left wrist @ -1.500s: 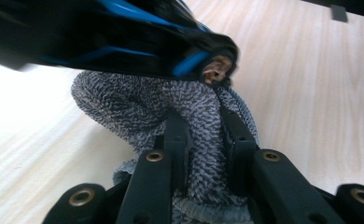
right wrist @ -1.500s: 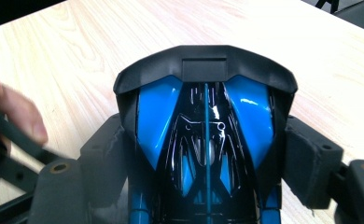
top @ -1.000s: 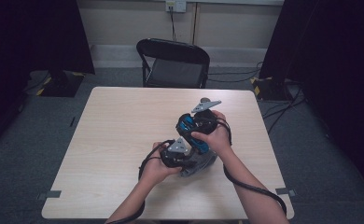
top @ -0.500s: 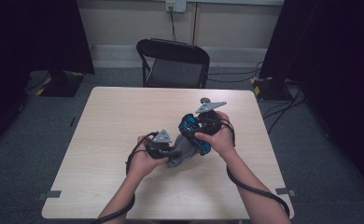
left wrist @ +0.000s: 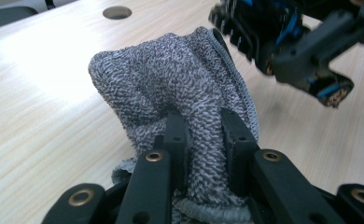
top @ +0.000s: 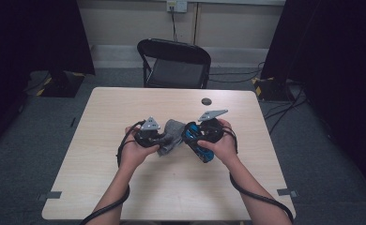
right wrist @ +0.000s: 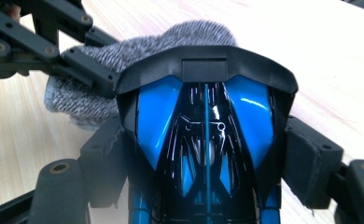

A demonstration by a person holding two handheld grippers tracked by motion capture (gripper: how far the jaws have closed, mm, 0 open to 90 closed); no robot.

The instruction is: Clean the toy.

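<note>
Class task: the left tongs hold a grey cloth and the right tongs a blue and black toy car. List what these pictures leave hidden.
- Toy car wheels and underside: right gripper view, cut off by the bottom edge.
- Grey cloth lower end: left gripper view, behind the left tongs.
- Dark disc: high view, too small.

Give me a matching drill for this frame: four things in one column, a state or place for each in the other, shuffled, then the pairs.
Things:
1. grey cloth
2. blue and black toy car
3. folding chair
4. small dark disc

States or places:
A. stands beyond the table's far edge
B. pinched in the left gripper
C. lies alone on the table near its far edge
D. clamped in the right gripper

Pairs: 1-B, 2-D, 3-A, 4-C
</note>
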